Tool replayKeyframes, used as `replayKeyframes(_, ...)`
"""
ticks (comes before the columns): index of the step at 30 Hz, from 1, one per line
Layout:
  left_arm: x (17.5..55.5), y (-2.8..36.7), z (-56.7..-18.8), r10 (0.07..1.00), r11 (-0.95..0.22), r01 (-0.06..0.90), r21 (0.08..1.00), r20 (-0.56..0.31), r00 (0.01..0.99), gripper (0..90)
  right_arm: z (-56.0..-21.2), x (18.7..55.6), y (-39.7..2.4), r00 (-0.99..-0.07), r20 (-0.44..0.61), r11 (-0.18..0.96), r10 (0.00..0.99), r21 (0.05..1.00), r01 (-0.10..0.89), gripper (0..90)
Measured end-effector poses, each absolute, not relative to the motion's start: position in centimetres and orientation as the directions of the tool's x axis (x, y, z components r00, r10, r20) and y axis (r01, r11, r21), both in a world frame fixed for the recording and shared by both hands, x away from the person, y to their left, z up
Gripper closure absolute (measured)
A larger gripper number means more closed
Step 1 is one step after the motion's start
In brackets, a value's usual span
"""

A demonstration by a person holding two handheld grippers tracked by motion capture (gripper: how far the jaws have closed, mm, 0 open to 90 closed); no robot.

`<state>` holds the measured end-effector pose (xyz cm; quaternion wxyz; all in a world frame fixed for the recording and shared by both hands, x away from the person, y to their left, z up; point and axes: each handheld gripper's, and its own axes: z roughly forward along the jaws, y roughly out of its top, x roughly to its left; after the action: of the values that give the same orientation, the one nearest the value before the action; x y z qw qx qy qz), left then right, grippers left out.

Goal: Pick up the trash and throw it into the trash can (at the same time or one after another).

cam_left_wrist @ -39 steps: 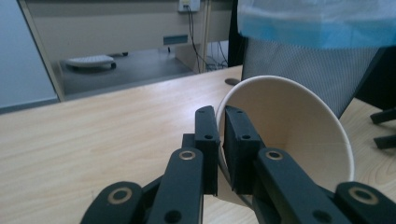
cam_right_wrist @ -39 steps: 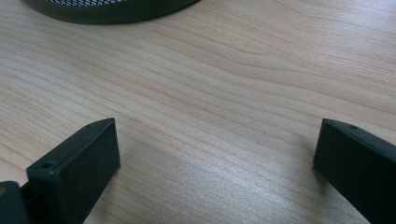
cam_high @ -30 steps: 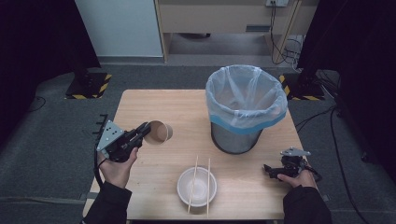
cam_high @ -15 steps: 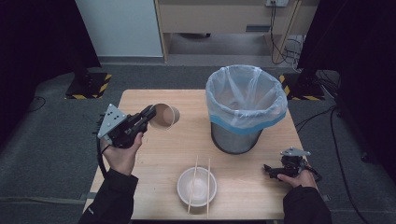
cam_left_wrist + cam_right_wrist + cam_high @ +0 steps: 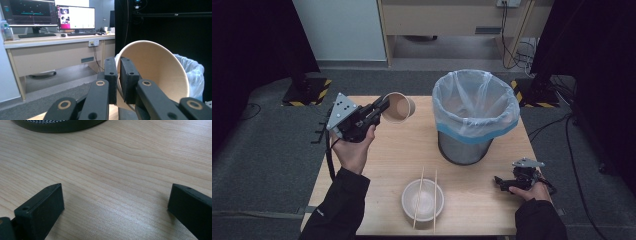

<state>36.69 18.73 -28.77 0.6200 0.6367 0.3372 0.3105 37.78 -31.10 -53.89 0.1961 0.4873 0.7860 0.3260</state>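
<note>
Left gripper (image 5: 382,108): black, grey three-cornered plate with holes, trailing black cable. Right gripper (image 5: 500,181): black, grey plate. Jaw pads blocky, screw-holed. Sleeves (image 5: 339,205) black.

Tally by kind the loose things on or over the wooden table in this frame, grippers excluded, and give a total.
Brown paper cup, held at its rim in the left gripper: 1
Metal mesh waste bin with clear plastic liner: 1
White round bowl: 1
Light wooden chopsticks laid across the bowl: 2
Total: 5
</note>
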Motion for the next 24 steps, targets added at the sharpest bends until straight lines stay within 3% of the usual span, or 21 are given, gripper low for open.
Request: replayKeyframes(24, 39.2, 12.5, -24.4, 0.765, -0.006, -0.027, 1.0, 0.022, 0.643, 84.1, -53.9, 37.8, -31.1, -0.447, 0.011, 0.31, 0.895, 0.704, 0.638, 0.7)
